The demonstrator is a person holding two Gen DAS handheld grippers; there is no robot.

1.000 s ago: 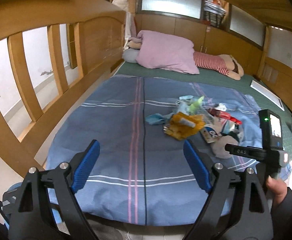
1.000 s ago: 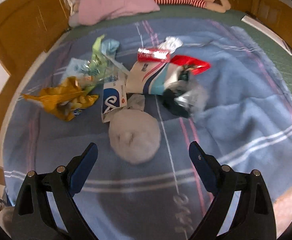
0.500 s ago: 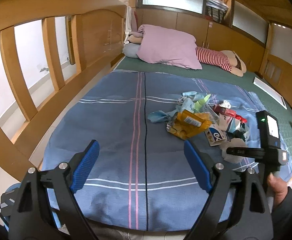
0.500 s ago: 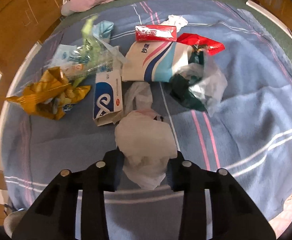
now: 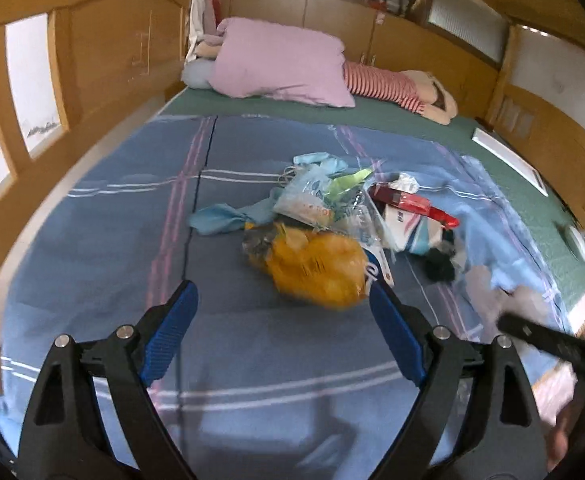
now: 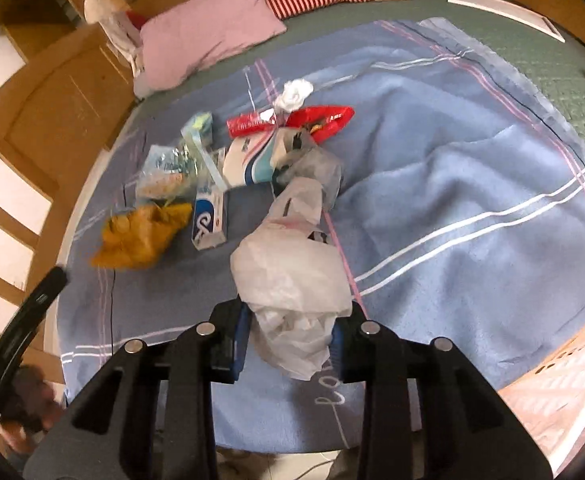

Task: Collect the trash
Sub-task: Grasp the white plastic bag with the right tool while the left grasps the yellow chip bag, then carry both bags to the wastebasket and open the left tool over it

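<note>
A pile of trash lies on the blue blanket [image 5: 92, 220]: a yellow snack bag [image 5: 316, 268], a clear printed bag [image 5: 312, 200], a red wrapper [image 6: 324, 120], a blue-and-white box [image 6: 208, 220], a striped packet [image 6: 248, 160] and a crumpled tissue [image 6: 294, 94]. My left gripper [image 5: 280, 292] is open, and its blue pads flank the near edge of the yellow snack bag [image 6: 140, 236] without pressing it. My right gripper [image 6: 292, 336] is shut on a crumpled white plastic bag [image 6: 292, 280], which stretches back toward the pile. That bag [image 5: 492, 292] shows blurred at the right of the left wrist view.
A pink pillow [image 5: 280, 64] and a striped plush toy [image 5: 388, 84] lie at the head of the bed. Wooden bed rails [image 5: 72, 60] run along the left side. A white flat panel [image 5: 508, 160] rests on the green cover at the right.
My right gripper went from open to shut on the white plastic bag and drew it back from the pile. My left gripper moved forward and down to the yellow snack bag.
</note>
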